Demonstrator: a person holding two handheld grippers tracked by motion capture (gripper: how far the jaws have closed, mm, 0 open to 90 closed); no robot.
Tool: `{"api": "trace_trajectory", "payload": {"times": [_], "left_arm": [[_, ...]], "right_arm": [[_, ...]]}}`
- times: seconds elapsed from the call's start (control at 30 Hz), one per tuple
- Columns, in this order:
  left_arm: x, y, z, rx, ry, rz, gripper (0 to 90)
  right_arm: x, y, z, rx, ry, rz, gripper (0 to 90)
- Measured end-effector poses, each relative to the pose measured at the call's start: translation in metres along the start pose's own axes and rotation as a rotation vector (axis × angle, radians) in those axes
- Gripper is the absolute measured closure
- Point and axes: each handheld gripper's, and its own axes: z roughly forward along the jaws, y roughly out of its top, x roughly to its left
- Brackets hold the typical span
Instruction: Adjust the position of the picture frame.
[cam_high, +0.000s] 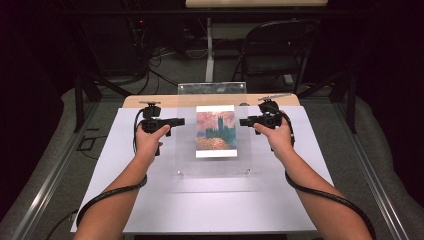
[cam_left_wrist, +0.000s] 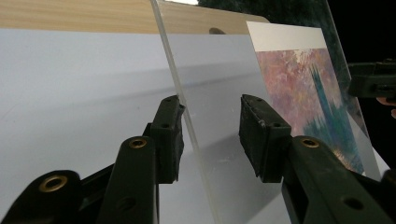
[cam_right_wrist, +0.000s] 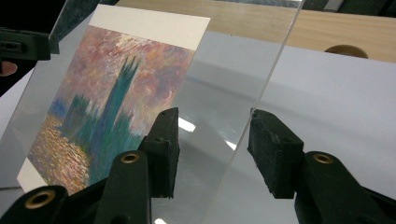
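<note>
Acrylic sheet (cam_high: 215, 145), clear and bearing a painted print (cam_high: 216, 131), sits tilted above the white worktop (cam_high: 210, 200) between two hand-held tools. Left tool (cam_high: 176, 121) straddles the sheet's left edge, one pad touching it, the other apart. Right tool (cam_high: 245, 121) straddles the opposite edge, jaws likewise apart, not clamped.

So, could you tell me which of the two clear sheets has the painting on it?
The nearer sheet, between the left gripper and right gripper; the farther sheet stands upright behind it, bare.
</note>
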Motion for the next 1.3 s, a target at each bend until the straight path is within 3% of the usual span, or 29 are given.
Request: {"api": "trace_trajectory", "payload": {"times": [0.33, 0.63, 1.3], "left_arm": [[-0.014, -0.003, -0.019, -0.016, -0.019, 0.052, 64.8], [-0.026, -0.006, -0.033, -0.021, -0.014, 0.097, 67.1], [-0.037, -0.020, -0.061, -0.062, -0.071, 0.124, 73.8]], "right_arm": [[0.013, -0.004, -0.024, -0.028, -0.002, -0.060, 58.9], [0.019, -0.010, -0.040, -0.069, 0.016, -0.055, 64.0], [0.037, -0.014, -0.068, -0.126, 0.017, -0.113, 70.2]]}}
